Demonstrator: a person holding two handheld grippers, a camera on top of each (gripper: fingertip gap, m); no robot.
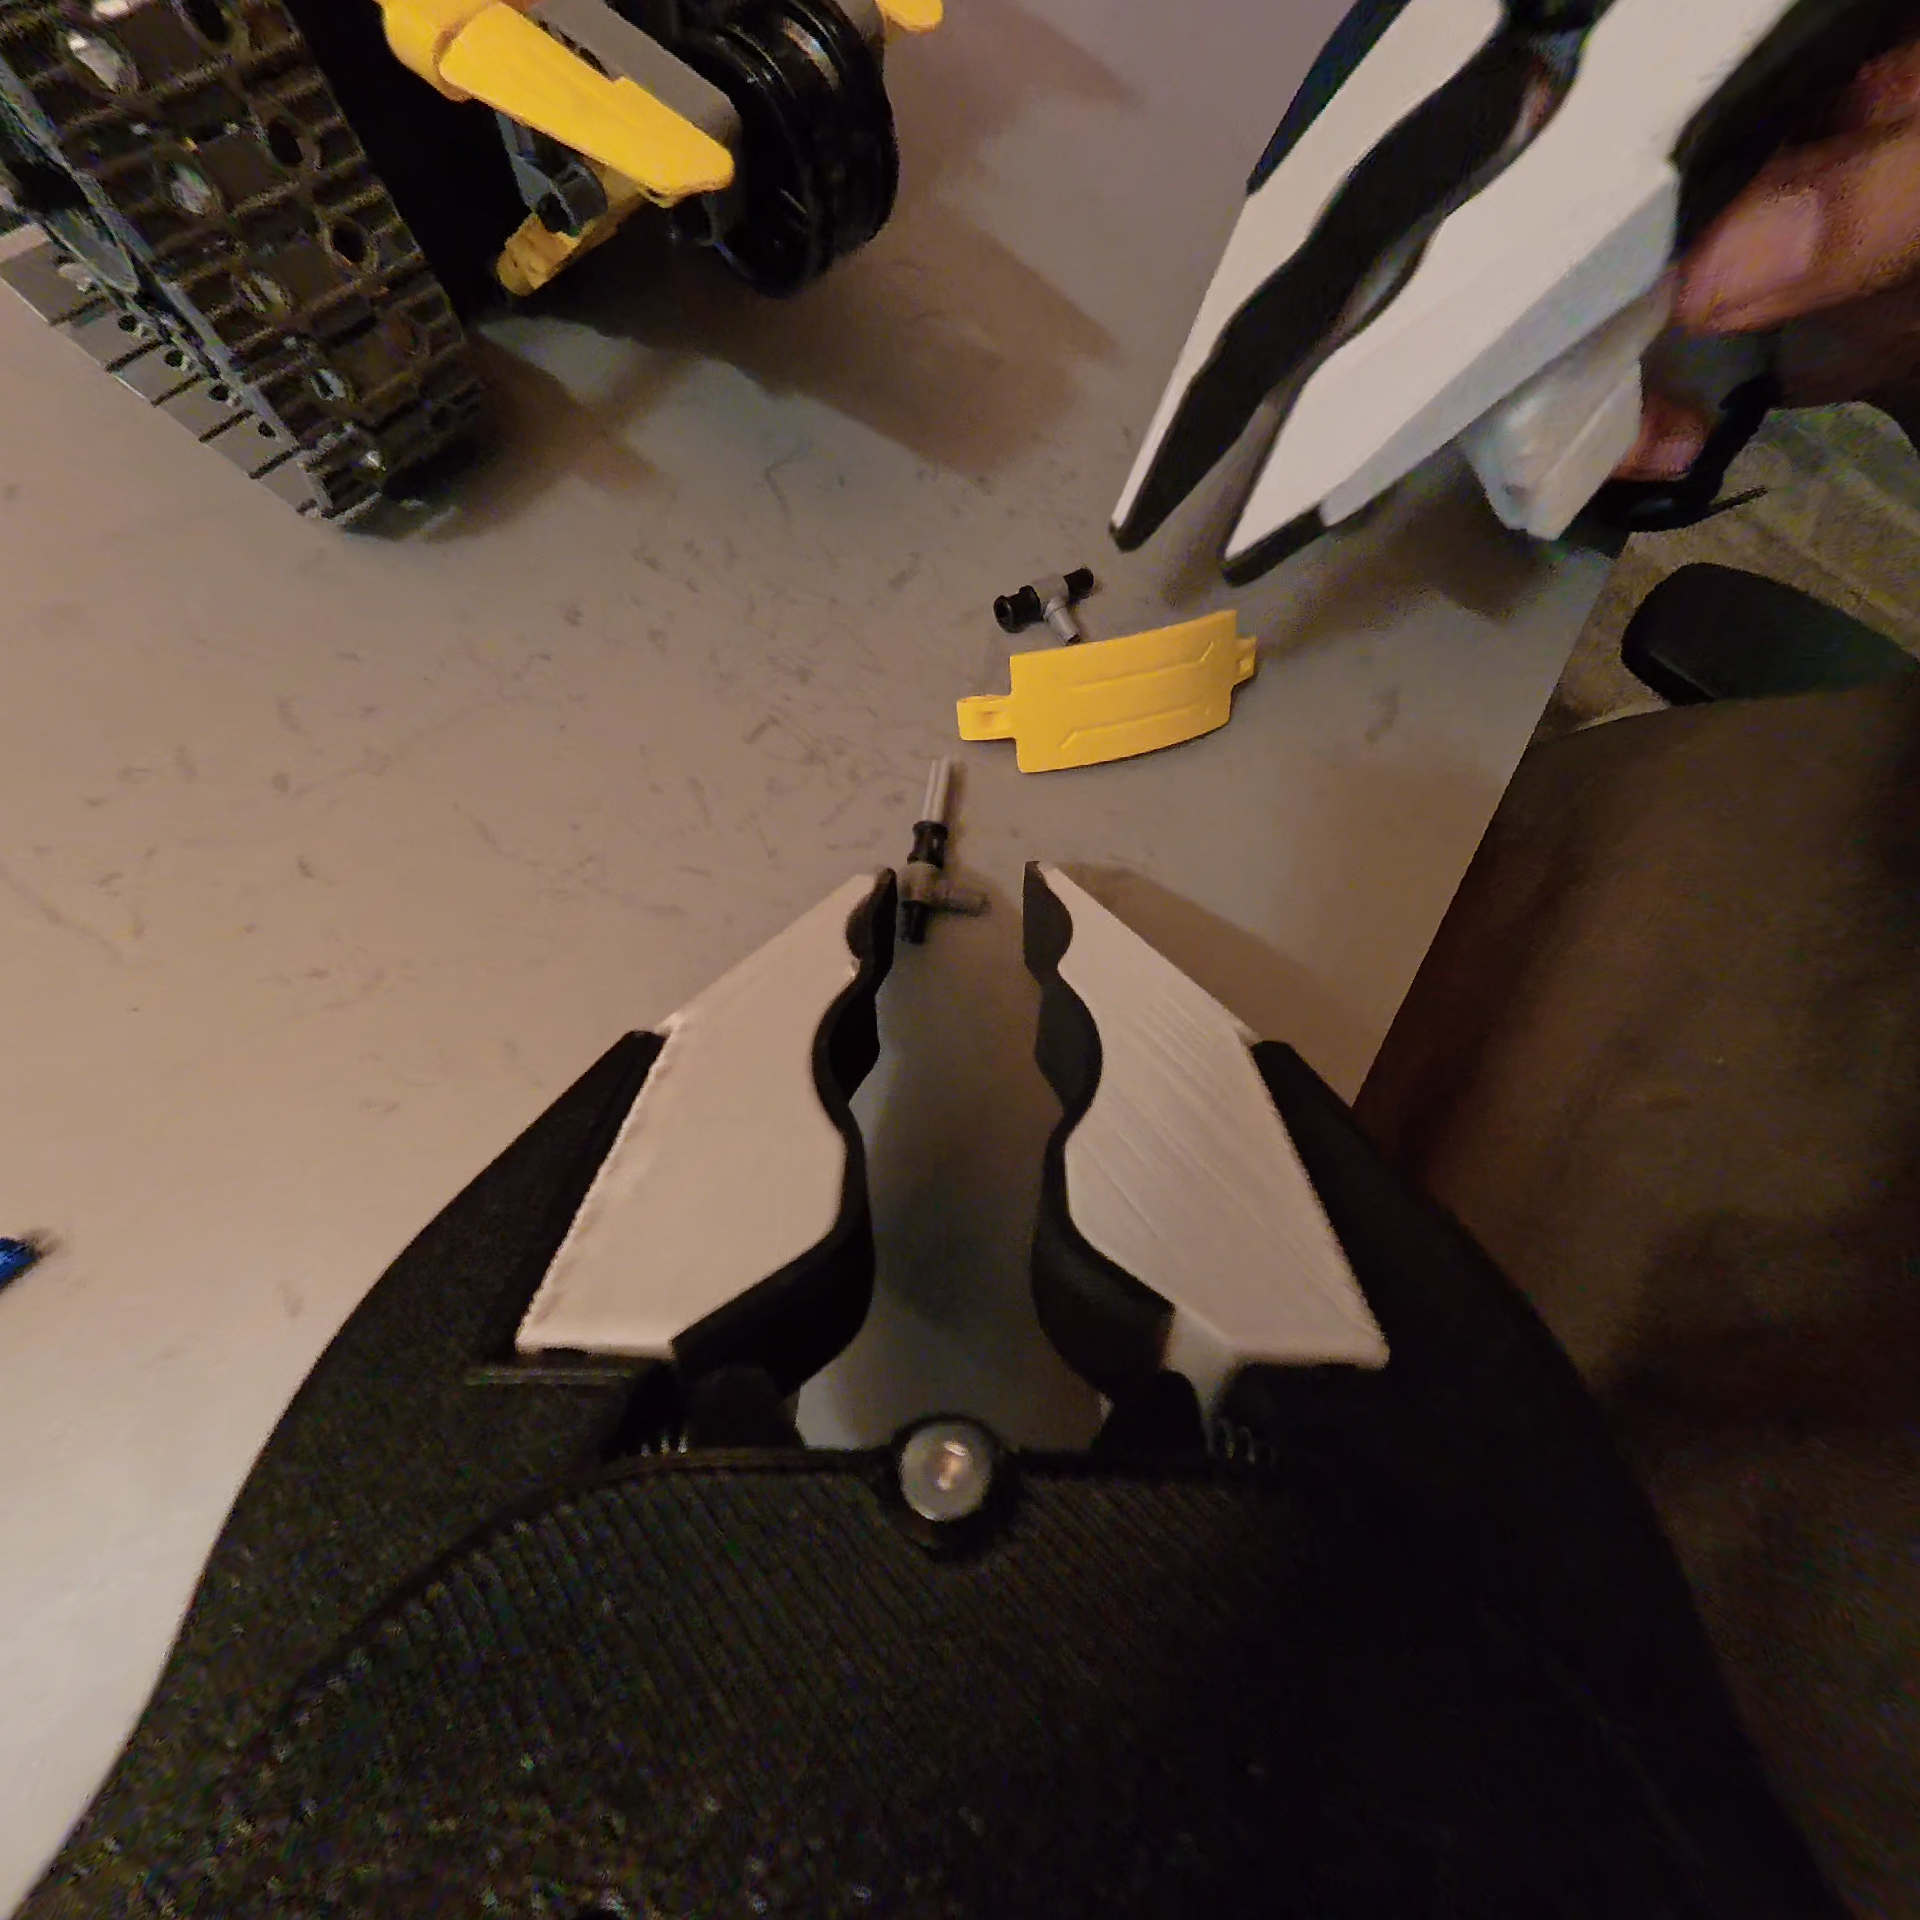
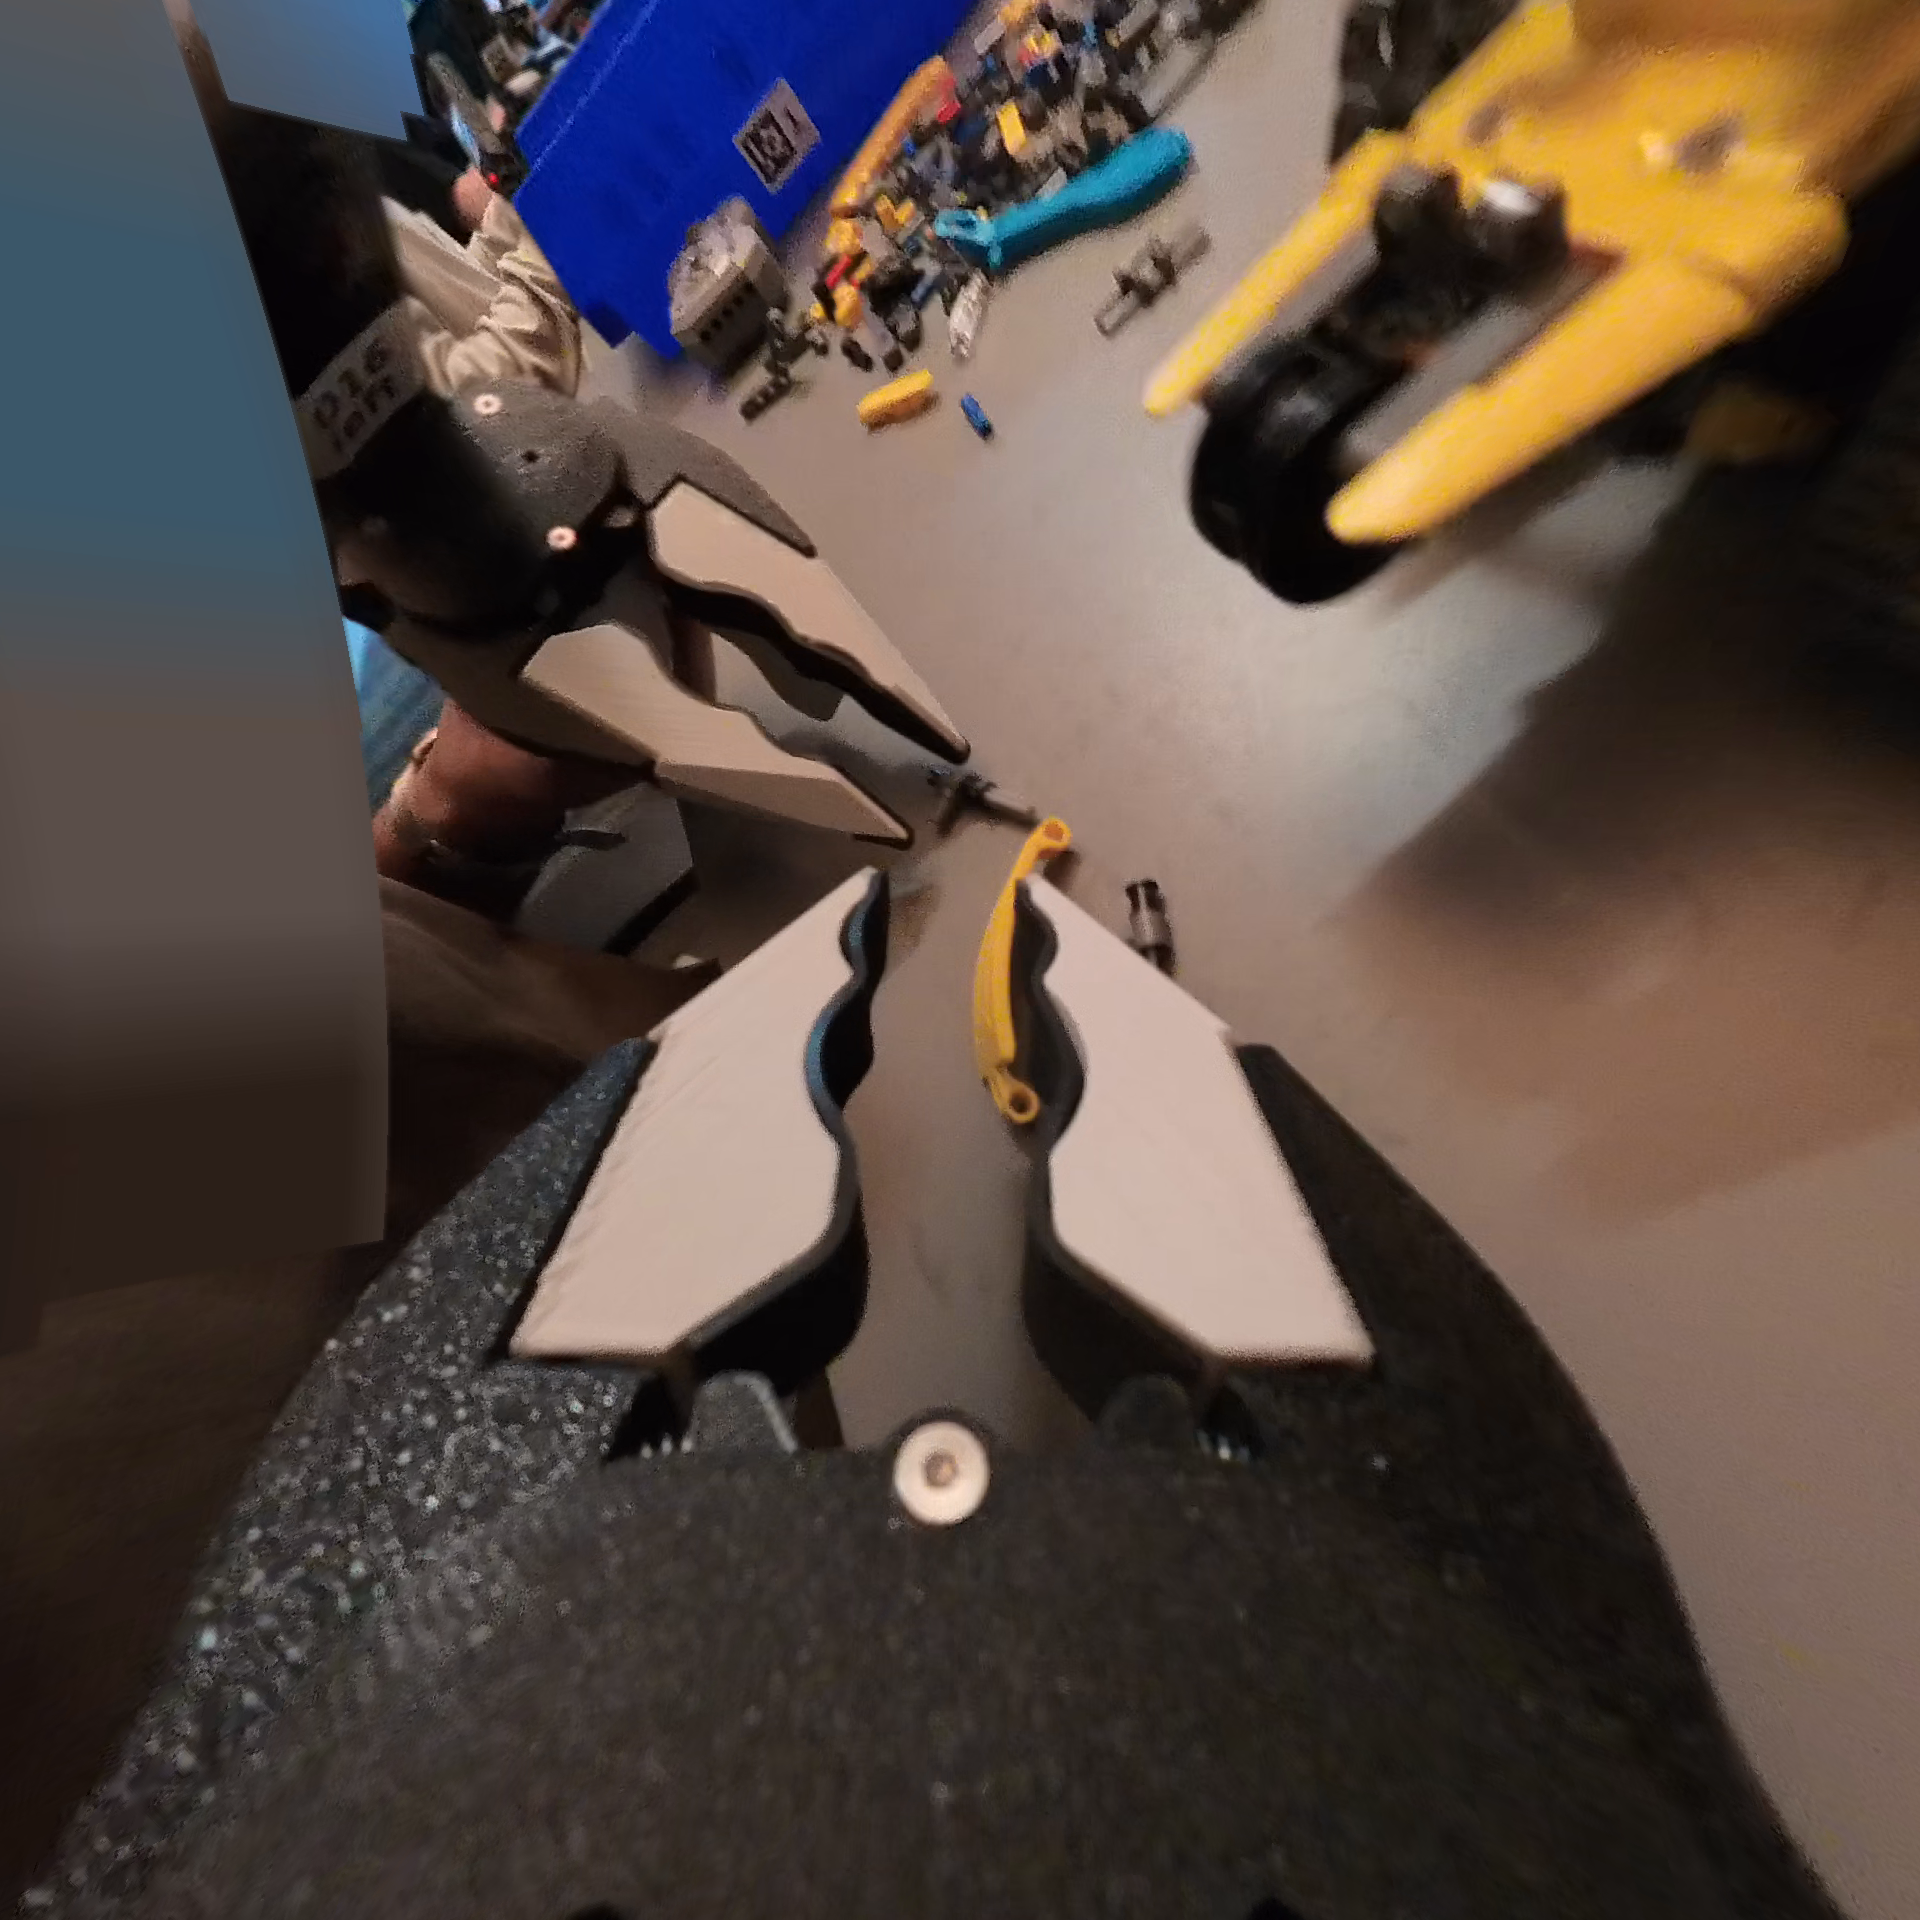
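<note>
- The left gripper is held low over the surface, its two white, black-edged fingers pointing forward and down, parted by a clear gap with nothing clamped between them.
- The right gripper is likewise angled down toward the surface, its fingers spread apart and not pressing on anything.
- In the left wrist view, the right gripper comes in from the upper right, and a person's hand grips its handle.
- The two grippers' tips lie near each other, apart.
</note>
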